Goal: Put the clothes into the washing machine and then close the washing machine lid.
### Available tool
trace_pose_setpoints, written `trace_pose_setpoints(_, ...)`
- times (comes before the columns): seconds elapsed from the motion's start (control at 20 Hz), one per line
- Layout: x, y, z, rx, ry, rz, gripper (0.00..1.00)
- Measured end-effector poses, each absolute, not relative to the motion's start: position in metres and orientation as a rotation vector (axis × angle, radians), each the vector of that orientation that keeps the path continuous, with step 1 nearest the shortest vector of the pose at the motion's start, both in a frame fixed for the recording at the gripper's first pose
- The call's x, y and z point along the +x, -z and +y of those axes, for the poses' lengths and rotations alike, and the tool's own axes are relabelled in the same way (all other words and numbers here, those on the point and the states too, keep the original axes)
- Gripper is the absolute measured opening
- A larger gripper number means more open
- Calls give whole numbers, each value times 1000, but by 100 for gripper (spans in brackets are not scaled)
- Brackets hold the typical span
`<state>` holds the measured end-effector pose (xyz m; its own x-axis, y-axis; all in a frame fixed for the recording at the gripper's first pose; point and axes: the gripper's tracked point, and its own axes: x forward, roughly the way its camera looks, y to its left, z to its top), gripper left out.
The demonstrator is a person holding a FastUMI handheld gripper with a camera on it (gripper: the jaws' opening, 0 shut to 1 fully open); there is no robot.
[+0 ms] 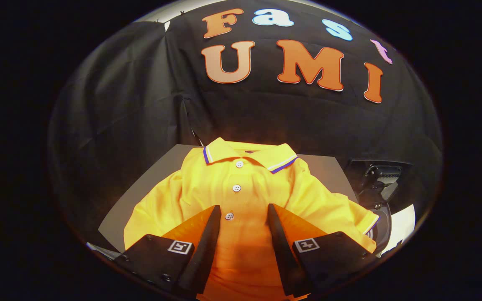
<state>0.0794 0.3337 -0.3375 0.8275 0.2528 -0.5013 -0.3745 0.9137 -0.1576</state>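
Gripper (243, 211) is wide open, nothing held. Both fingers hang over the front of the yellow polo shirt (241, 196); whether the tips touch the fabric is unclear. The lowest visible button sits in the gap between the tips, closer to the left finger (207, 238). Right finger (280, 238) is over the shirt's chest on the other side of the placket.

Shirt lies face up, spread on a grey surface (149, 179), collar (249, 154) pointing away from the gripper toward the black cloth wall. Collar has blue and white trim, same trim on the sleeve cuff to the right. Two more buttons run up the placket beyond the fingertips.

Dark mechanical part (381, 179) sits beyond the shirt's right sleeve, next to a white curved object (402, 228); can't tell what either is
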Motion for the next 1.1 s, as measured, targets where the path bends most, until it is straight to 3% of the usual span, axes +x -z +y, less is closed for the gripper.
trace_pose_setpoints(0.25, 80, 340, 335, -244, -357, 490, 35)
trace_pose_setpoints(0.3, 79, 341, 333, -237, -365, 497, 35)
trace_pose_setpoints(0.55, 83, 337, 330, -161, -381, 533, 11)
trace_pose_setpoints(1.1, 79, 249, 276, -46, -346, 420, 8)
